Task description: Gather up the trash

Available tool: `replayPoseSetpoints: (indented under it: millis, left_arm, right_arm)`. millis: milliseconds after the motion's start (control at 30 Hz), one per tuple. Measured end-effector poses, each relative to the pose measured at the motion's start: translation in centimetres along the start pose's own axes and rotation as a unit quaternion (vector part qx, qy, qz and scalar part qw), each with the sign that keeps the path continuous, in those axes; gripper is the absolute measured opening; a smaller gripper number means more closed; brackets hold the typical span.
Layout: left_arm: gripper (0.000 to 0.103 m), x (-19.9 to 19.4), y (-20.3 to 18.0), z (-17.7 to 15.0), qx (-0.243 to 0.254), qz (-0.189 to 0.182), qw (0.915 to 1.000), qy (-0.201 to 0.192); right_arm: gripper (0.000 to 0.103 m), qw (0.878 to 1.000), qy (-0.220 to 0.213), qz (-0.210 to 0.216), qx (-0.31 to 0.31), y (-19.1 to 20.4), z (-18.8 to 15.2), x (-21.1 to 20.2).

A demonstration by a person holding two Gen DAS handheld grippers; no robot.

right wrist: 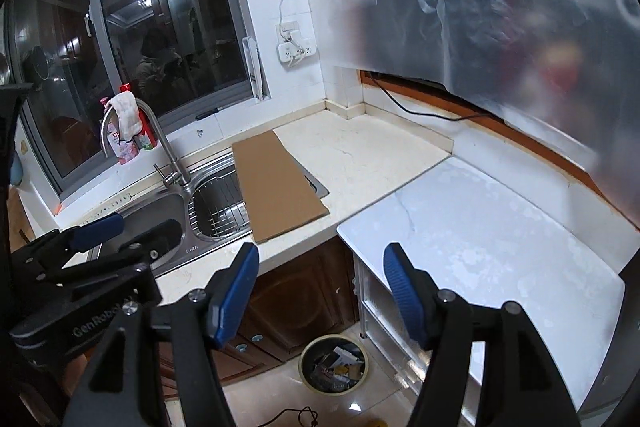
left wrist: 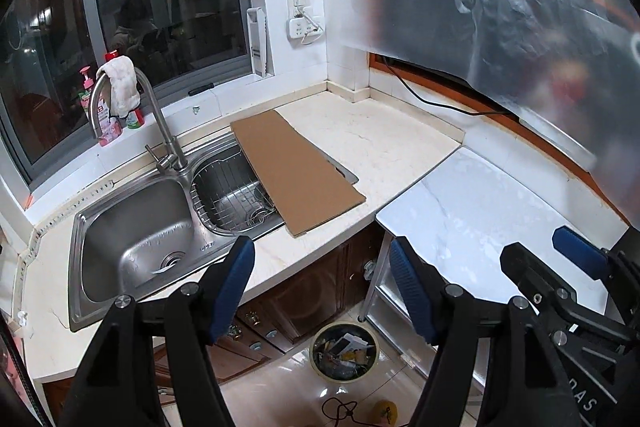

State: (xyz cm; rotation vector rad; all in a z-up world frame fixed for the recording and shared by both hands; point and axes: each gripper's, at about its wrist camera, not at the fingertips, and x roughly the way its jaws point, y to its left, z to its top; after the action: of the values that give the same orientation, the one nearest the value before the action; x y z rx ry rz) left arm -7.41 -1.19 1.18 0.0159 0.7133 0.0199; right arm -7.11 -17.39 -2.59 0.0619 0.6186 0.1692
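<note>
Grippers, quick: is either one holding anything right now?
Left gripper: open, holding nothing.
Right gripper: open, holding nothing.

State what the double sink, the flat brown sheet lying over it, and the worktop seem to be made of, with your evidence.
Double-bowl sink: brushed stainless steel, judging by its grey metallic sheen and reflections.
Flat brown sheet: cardboard, matte with a rough-cut edge.
Cream worktop: probably polished stone or a stone-look composite; it shows faint veining and gloss.

Dark window (left wrist: 160, 7) above steel sink (left wrist: 132, 235), white tiled wall (left wrist: 344, 67), glossy floor (left wrist: 280, 387).
</note>
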Motion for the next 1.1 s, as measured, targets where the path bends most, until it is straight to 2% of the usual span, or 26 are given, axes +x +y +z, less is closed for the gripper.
replayPoseSetpoints:
  millis: [500,1100]
  left_arm:
    - [0.068,1.1,-0.7,0.7,0.007,0.012,0.9999,0.000]
    - [0.068,2.0,-0.8,1.2,0.016,-0.002,0.9999,-0.001]
  right_arm:
    - [0.066,1.000,0.005,-0.001,0.001,-0.2,0.8,1.2]
    - [0.066,1.000,-0.001,-0.019,0.016,-0.5,0.8,1.7]
